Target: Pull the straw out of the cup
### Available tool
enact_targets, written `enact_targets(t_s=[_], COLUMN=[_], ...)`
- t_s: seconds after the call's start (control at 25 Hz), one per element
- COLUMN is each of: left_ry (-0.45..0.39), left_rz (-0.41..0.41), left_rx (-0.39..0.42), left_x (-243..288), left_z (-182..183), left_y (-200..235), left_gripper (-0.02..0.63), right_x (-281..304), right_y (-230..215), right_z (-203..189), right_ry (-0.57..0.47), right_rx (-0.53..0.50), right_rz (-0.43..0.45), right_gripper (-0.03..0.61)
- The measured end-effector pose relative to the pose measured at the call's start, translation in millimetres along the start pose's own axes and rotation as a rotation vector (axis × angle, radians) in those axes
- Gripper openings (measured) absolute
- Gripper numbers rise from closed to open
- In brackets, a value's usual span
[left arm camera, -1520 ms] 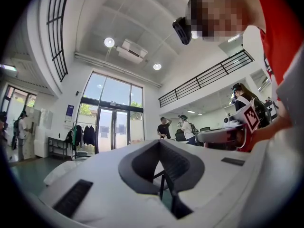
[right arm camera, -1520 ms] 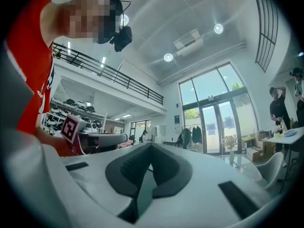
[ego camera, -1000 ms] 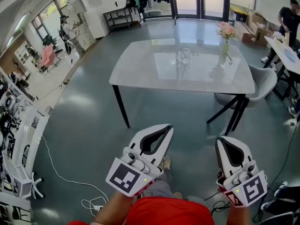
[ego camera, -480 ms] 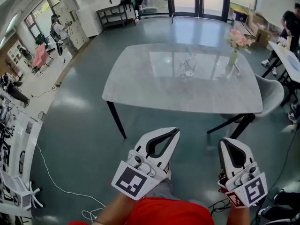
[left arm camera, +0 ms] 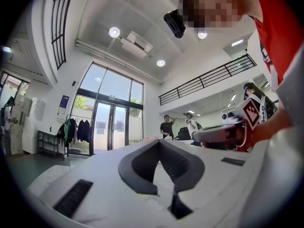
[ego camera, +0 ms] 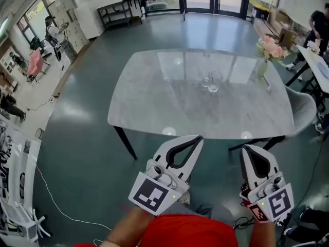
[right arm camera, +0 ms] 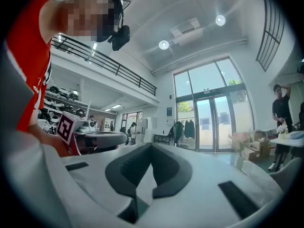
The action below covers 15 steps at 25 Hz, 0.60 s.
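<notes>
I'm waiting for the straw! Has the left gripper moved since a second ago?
Yes. The left gripper has come toward the table: in the head view its tips now sit just below the near edge; earlier, floor lay between.

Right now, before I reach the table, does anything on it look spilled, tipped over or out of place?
Nothing stands out. The glass cup appears upright near the middle of the table, and the flower vase stands near its right edge. No spill shows. The straw is too small to make out.
</notes>
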<state>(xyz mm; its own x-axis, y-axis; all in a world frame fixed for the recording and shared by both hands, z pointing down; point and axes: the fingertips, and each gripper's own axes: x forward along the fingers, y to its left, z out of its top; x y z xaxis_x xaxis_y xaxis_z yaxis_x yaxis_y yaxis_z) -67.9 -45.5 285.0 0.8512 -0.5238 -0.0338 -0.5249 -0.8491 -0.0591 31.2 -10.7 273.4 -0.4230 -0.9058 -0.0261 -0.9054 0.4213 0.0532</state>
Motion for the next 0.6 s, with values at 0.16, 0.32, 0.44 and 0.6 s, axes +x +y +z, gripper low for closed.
enact_targets(t_s=[0.16, 0.32, 0.44, 0.6], left_ry=[0.007, -0.004, 0.001, 0.019], left_rz=[-0.001, 0.017, 0.041, 0.08], left_rx=[-0.011, -0.016, -0.02, -0.02], left_x=[30, 53, 68, 88], left_z=[-6, -12, -21, -34], left_y=[16, 37, 56, 83], left_gripper=[0.008, 0.008, 0.008, 0.008], right_x=[24, 49, 72, 102], right_y=[-23, -43, -56, -79], right_z=[-5, -12, -20, -30], right_ry=[0.024, 0.038, 0.045, 0.054], right_rx=[-0.022, -0.033, -0.046, -0.067], right_rz=[-0.002, 0.004, 0.018, 0.029], right_gripper=[0.003, 0.003, 0.003, 0.011])
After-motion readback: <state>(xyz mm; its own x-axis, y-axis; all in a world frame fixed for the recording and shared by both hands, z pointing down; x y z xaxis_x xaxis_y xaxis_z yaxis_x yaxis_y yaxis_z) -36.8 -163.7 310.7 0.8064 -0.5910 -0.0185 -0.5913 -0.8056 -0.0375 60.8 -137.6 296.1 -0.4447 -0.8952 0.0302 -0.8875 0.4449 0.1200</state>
